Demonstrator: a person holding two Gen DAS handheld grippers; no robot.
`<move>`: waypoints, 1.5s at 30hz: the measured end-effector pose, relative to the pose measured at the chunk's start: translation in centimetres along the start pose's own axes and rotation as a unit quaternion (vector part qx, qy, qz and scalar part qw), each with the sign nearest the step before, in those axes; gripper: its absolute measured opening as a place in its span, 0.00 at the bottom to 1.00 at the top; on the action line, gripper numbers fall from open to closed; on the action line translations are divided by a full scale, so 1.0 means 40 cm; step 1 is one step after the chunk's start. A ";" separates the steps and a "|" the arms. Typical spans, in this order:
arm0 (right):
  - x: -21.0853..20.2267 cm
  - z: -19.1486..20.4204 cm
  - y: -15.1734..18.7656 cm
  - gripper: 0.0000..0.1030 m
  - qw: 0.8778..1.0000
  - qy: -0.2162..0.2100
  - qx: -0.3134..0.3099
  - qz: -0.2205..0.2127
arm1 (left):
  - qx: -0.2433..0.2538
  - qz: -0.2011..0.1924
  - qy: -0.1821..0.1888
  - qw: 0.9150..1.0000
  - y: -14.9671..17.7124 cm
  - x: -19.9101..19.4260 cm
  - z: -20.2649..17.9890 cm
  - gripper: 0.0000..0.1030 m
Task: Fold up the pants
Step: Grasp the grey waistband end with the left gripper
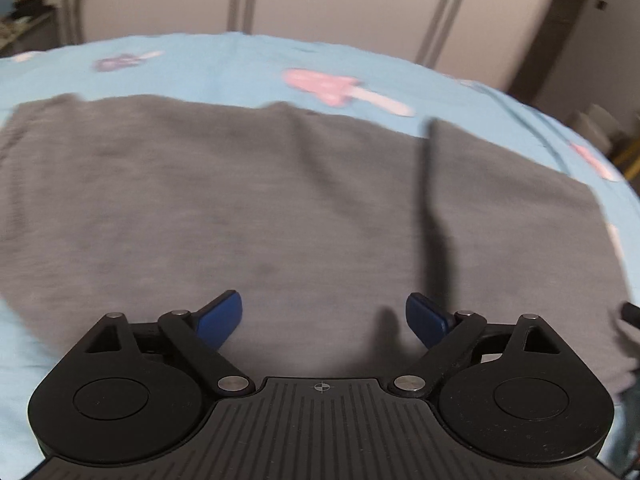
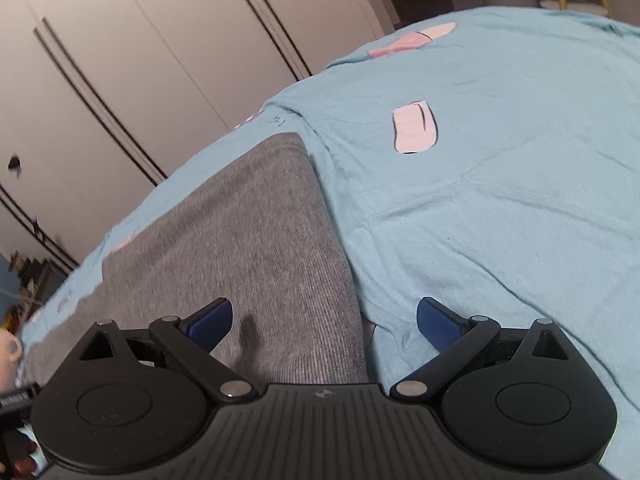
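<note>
1 grey pants [image 1: 240, 200], seemingly folded flat, blue sheet [image 2: 500, 220]

Grey ribbed pants [image 1: 248, 200], light-blue sheet [image 2: 500, 220] — pink popsicle prints, blue-tipped black tongs [image 1: 322, 316]

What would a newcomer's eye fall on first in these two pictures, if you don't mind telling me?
Most likely the gray pants, lying flat across a light blue bedsheet printed with pink shapes. Next come the open blue-tipped grippers at the bottom of each view: the left gripper over the middle of the cloth, the right gripper straddling its edge. A dark drawstring crosses the pants.
</note>
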State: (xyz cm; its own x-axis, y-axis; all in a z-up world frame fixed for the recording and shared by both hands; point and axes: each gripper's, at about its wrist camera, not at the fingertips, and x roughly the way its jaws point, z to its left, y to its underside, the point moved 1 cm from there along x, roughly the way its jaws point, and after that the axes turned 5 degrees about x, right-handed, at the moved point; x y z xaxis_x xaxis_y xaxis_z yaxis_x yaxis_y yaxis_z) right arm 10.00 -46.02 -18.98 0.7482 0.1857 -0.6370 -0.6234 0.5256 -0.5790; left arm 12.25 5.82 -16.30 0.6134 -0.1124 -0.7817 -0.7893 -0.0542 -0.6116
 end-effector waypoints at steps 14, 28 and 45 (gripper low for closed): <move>0.015 0.035 0.024 0.97 0.997 0.031 -0.065 -0.011 | -0.202 -0.137 0.059 0.968 0.092 -0.120 0.334 0.95; 0.020 0.038 0.025 0.97 0.997 0.031 -0.068 -0.017 | -0.405 -0.152 0.095 0.896 0.151 -0.090 0.575 0.95; 0.027 0.040 0.025 0.97 0.996 0.035 -0.078 -0.022 | -0.389 -0.155 0.128 0.899 0.094 -0.003 0.625 0.92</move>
State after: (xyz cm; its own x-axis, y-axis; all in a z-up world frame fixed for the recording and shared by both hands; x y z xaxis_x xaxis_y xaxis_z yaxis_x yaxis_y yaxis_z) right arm 10.53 -43.95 -19.42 0.7612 0.1044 -0.6401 -0.6222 0.3959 -0.6754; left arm 9.89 30.44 -21.56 0.8595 -0.1908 -0.4742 -0.4217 -0.7890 -0.4468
